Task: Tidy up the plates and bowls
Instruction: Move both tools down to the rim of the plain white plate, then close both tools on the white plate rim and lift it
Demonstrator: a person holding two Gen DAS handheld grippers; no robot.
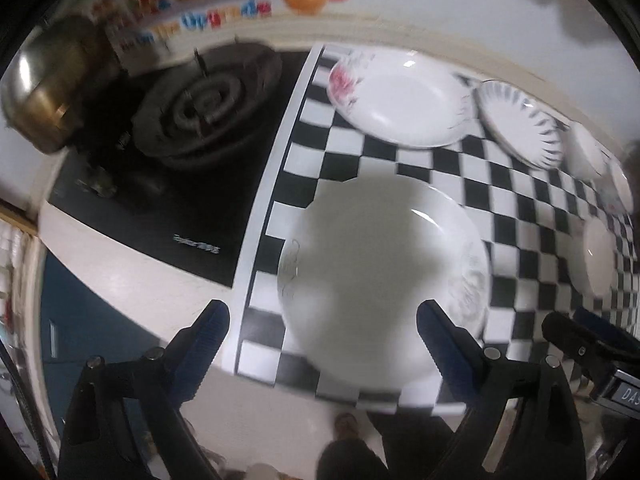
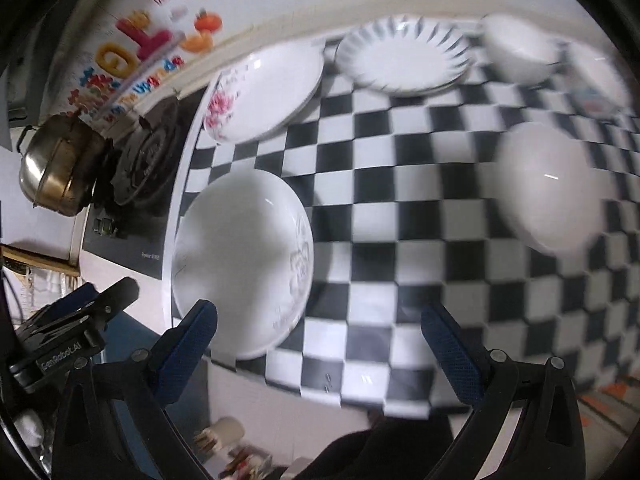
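Left gripper: jaws apart, empty, above white plate.
Right gripper: jaws apart, empty, over checkered mat.

- I've got bare checkered mat between the near plate and the white bowl, room to pass there.
- Back edge crowded: floral plate, ribbed plate, bowls.
- Stove burner and kettle block my left.
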